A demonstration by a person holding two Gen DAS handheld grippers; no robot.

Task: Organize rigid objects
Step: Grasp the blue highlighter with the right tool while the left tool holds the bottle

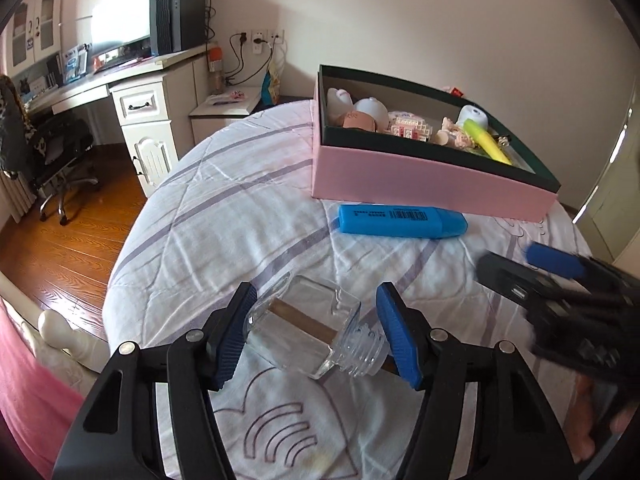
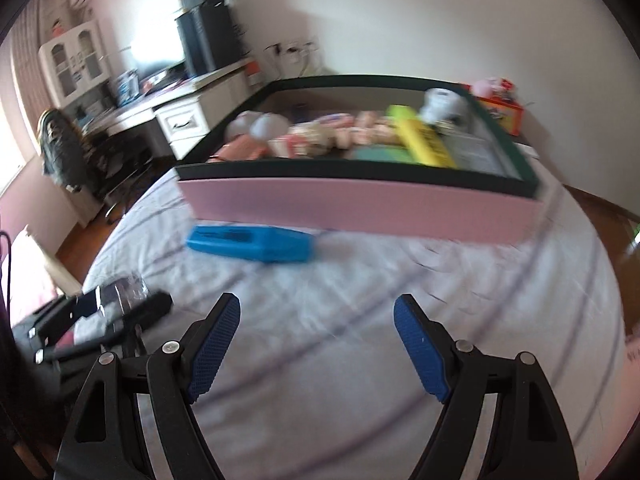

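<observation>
Left wrist view: the left hand-held gripper [image 1: 316, 332] has its blue pads on either side of a clear glass bottle [image 1: 304, 336] lying on its side on the bed [image 1: 224, 208]; both pads seem to touch it, though the grip is hard to confirm. Beyond lies a blue highlighter [image 1: 402, 221], just in front of the pink box [image 1: 420, 180], where a yellow highlighter [image 1: 490, 142] and small toys sit. In the blurred right wrist view, the right hand-held gripper [image 2: 318, 342] is spread wide over bare bedding, the blue highlighter ahead of it.
</observation>
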